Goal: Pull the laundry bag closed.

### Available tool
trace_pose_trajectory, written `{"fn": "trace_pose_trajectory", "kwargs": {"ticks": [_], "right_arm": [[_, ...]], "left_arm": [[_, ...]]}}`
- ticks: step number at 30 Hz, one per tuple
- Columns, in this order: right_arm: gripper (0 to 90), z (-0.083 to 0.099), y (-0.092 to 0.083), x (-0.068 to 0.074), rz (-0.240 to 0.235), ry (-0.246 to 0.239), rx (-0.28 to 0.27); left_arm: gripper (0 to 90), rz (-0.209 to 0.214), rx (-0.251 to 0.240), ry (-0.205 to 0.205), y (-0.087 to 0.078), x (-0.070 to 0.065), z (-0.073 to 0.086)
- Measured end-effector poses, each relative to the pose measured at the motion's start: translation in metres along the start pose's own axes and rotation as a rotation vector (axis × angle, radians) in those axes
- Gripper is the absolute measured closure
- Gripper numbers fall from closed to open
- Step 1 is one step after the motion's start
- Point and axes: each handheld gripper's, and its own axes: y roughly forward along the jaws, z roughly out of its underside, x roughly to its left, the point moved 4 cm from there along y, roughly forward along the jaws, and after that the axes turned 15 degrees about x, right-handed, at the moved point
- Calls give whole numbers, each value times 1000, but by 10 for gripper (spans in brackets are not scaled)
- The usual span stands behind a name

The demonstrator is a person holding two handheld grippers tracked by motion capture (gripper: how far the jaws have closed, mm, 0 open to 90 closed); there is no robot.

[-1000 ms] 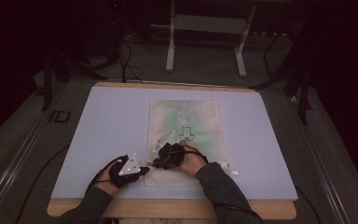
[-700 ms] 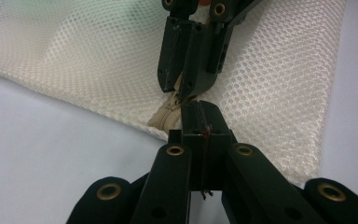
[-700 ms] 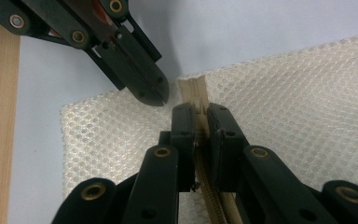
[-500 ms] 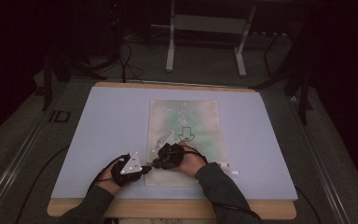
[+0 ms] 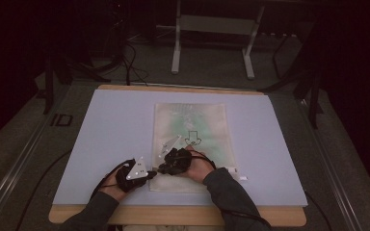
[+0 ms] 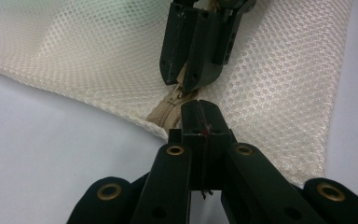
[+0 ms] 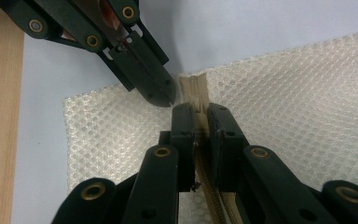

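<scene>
We see a cream-white mesh fabric bag (image 5: 190, 144) lying flat on the pale lavender counter (image 5: 101, 134), near its front edge, with a beige zipper (image 7: 196, 95) running in from one edge. Our right gripper (image 7: 199, 114) is pinched onto the zipper; our left gripper (image 6: 204, 112) is closed on the bag's edge at the zipper's end, just beside it.

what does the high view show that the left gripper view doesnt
The high view takes in the whole pale blue mat, the table's wooden edge, the person's forearms, a black arrow mark on the bag, and the stand legs on the floor beyond. The left gripper view gives the close detail: the honeycomb weave, the beige zipper, and the left tool shut at the zipper's end. Both show the mesh bag and the right tool shut on the zipper.
</scene>
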Motion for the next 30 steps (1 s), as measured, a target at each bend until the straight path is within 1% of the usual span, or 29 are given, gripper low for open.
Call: {"fn": "trace_pose_trajectory", "kwargs": {"ticks": [7, 11, 21, 30], "right_arm": [[820, 2, -1, 2, 24, -15, 16], [820, 7, -3, 1, 14, -9, 11], [820, 11, -7, 0, 19, -13, 19], [819, 17, -10, -1, 17, -13, 23]], "left_arm": [[898, 1, 4, -5, 0, 0, 0], [898, 1, 1, -7, 0, 0, 0], [897, 14, -4, -21, 0, 1, 0], [897, 21, -7, -24, 0, 2, 1]]}}
